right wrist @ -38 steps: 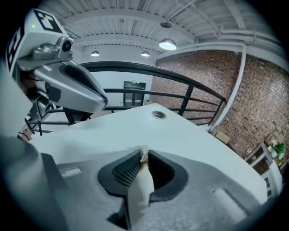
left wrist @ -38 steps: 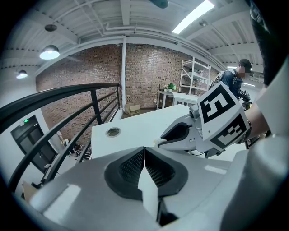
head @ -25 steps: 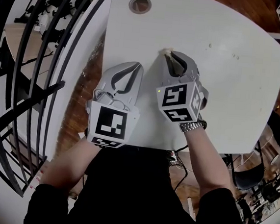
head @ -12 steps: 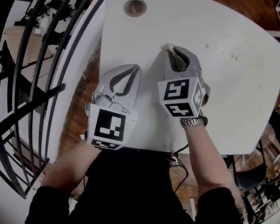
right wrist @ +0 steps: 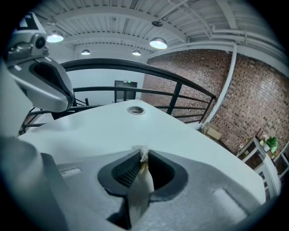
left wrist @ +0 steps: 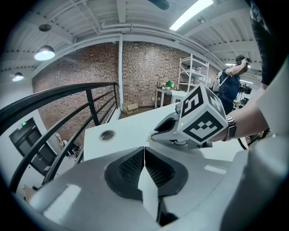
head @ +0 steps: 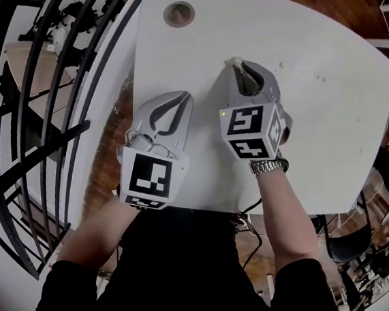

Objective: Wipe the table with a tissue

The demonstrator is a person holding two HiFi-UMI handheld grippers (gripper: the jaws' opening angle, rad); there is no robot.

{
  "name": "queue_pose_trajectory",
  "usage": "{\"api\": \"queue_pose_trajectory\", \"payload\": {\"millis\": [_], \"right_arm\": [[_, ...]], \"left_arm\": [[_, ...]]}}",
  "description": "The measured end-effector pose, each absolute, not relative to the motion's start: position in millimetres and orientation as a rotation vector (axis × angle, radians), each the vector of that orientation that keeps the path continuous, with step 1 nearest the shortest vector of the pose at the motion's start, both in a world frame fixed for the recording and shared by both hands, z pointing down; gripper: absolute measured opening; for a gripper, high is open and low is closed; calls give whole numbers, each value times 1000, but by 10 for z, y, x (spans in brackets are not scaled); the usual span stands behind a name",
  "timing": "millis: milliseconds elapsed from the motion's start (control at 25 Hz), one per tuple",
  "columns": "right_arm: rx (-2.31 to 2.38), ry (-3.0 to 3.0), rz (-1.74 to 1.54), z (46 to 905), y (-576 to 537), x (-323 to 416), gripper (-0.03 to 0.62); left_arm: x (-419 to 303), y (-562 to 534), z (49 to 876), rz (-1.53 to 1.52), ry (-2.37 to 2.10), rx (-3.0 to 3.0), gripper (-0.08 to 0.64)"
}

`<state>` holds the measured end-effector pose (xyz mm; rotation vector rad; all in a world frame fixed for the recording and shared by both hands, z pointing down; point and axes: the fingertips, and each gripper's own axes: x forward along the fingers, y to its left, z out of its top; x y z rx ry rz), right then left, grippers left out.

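Sliding further from the closed, empty left hand-held gripper (head: 186, 95), the right hand-held gripper (head: 238, 65) pinches the tissue (right wrist: 141, 152) tight; the wipe advances across the counter (head: 321, 116).

An industrial loft workspace. Brick walls (left wrist: 144, 67), a black steel railing (left wrist: 45, 103) and metal shelving (left wrist: 192, 72) surround the white bench (head: 320, 129).

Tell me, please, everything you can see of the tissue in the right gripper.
The tissue is a small crumpled wad, whitish and frayed at the tip, cream-tinted lower down. The right gripper pinches it, so only the tip pokes past the jaws; the rest is hidden. That tip seems to rest on the white table.
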<state>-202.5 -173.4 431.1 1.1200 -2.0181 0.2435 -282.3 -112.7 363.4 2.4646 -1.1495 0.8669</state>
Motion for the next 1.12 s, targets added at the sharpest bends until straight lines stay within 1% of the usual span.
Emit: {"api": "queue_pose_trajectory", "payload": {"millis": [160, 360, 600, 800, 960, 1120], "right_arm": [[1147, -2026, 241, 4243, -1691, -1989, 44], [1181, -2095, 257, 4012, -1624, -1958, 44], [1204, -2274, 298, 3543, -1448, -1885, 44], [1128, -2537, 381, 2909, -1210, -2041, 44], [1056, -2705, 520, 2560, -957, -2009, 44], [1019, -2823, 639, 2361, -781, -1893, 44]], "left_arm": [[-2807, -1114, 3610, 858, -1144, 2475, 18], [-2763, -1187, 3461, 792, -1118, 2507, 40], [-2544, -1182, 3251, 723, -985, 2624, 119], [-2370, -1090, 2861, 598, -748, 2808, 179], [-2227, -954, 2519, 380, -505, 2813, 192], [-2216, -791, 2389, 283, -307, 2743, 216]]}}
